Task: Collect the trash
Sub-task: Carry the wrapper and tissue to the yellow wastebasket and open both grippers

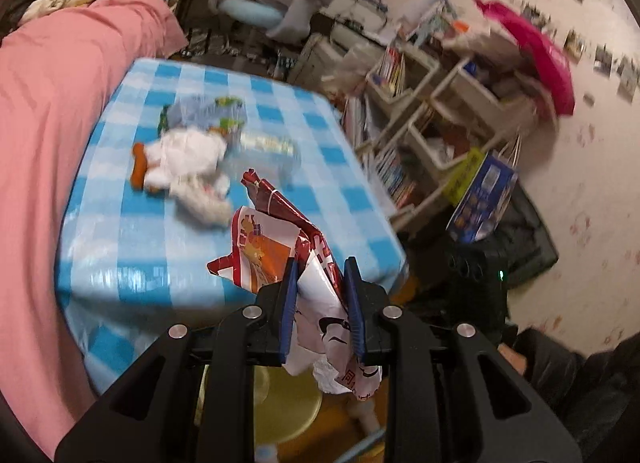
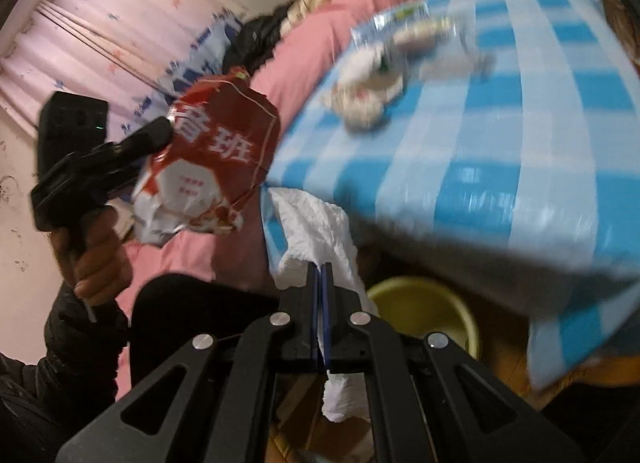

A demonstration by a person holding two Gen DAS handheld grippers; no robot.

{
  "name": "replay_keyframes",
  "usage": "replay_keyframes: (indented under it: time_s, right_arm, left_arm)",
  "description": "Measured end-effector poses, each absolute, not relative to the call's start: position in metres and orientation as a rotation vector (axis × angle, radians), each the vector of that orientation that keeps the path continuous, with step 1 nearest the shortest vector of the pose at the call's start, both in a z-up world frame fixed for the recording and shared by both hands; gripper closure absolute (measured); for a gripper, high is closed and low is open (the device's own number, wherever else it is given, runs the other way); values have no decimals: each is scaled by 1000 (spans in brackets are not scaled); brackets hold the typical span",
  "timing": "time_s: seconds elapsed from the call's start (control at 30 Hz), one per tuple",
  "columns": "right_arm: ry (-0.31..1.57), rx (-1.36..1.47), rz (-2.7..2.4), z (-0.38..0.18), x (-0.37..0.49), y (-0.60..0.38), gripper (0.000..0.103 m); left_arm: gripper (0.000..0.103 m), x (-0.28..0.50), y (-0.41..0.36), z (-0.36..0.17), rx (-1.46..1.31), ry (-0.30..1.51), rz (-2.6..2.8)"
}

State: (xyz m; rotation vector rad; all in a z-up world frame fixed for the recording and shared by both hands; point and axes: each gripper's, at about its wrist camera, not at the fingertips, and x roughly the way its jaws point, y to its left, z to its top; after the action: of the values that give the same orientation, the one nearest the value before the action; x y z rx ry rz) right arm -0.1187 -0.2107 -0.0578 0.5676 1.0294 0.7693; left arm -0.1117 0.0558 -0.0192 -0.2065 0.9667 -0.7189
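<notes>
Red-and-white crinkled plastic snack wrapper (image 1: 280,255) sits pinched in our left gripper (image 1: 322,275), lifted off the blue-checked tablecloth (image 1: 132,247). Our right gripper (image 2: 321,269) clamps a white crumpled paper towel (image 2: 316,223) over a yellow round plastic bin (image 2: 424,303), contents unclear. More crumpled white tissues (image 1: 188,167) lie on the cloth beside a clear plastic bottle (image 1: 272,151).

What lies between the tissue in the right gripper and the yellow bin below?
Nothing visible. The right gripper is shut on the white tissue just off the table's edge; the yellow bin sits open below, slightly right.
</notes>
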Motion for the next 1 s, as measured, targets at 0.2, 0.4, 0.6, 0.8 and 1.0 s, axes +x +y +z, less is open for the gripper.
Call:
replay_keyframes:
  time_s: [0.2,0.4,0.6,0.8,1.0]
  right_arm:
    - [1145,469,746,-79,-128,-190,100]
    - [1167,427,622,-86,-130,-201,42]
    - [1121,450,561,-83,-134,-216,42]
    - [1072,474,518,-79,-132,-224,39]
    - [1023,424,492,-71,-127,-214,39]
  left_arm:
    - [80,-139,46,-62,-158,1074,-663]
    - [80,-150,35,-104,-111,1189,-580]
    - [66,-156,21,-124,-17,1272,-554]
    - [38,-155,22,-120,2,1243,-528]
    - [32,-150,41,-99,-88,1086,-470]
